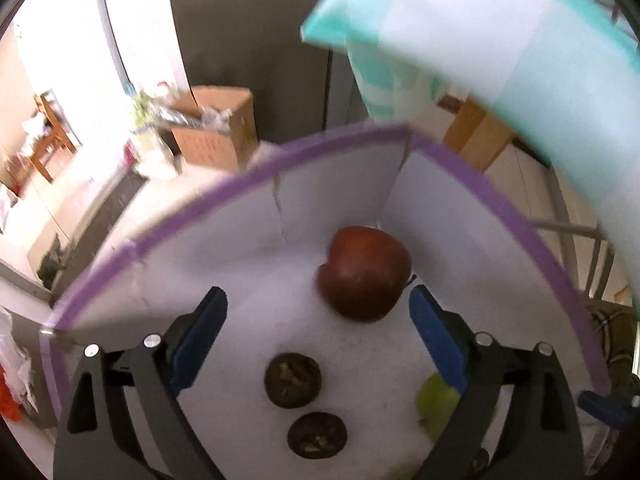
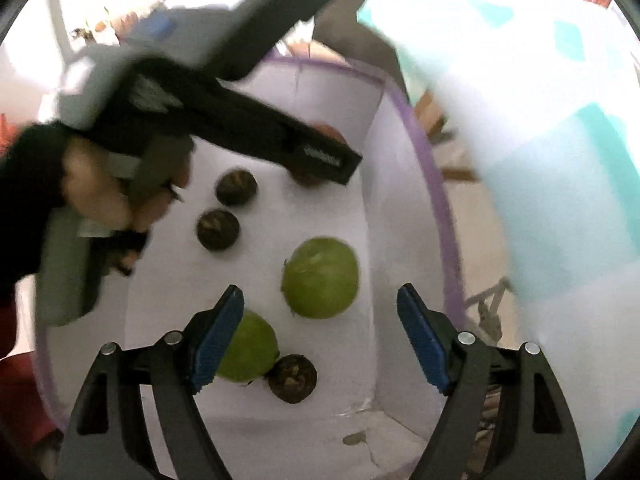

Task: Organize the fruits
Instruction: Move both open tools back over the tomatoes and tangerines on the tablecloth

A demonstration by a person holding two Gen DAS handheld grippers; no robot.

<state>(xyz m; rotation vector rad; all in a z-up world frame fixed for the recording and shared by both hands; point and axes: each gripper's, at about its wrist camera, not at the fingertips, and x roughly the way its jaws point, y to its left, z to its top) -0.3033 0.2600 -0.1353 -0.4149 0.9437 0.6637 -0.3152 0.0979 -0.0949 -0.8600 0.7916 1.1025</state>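
Left wrist view: fruit in white bin (image 1: 256, 216), fingers wide, empty.
Left gripper (image 1: 318, 308) spread; red apple (image 1: 366, 272) just beyond its fingertips. Right gripper (image 2: 320, 306) spread; green fruit (image 2: 320, 276) between, slightly ahead, untouched.

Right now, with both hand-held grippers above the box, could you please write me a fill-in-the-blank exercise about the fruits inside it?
1. The apple in the white box is dark ____ in colour.
2. The right wrist view shows ____ green fruits in the box.
3. The rim of the box is edged with ____ tape.
4. The left hand-held gripper and the right hand-held gripper both have their jaws ____, with nothing held.

Missing words: red; two; purple; open
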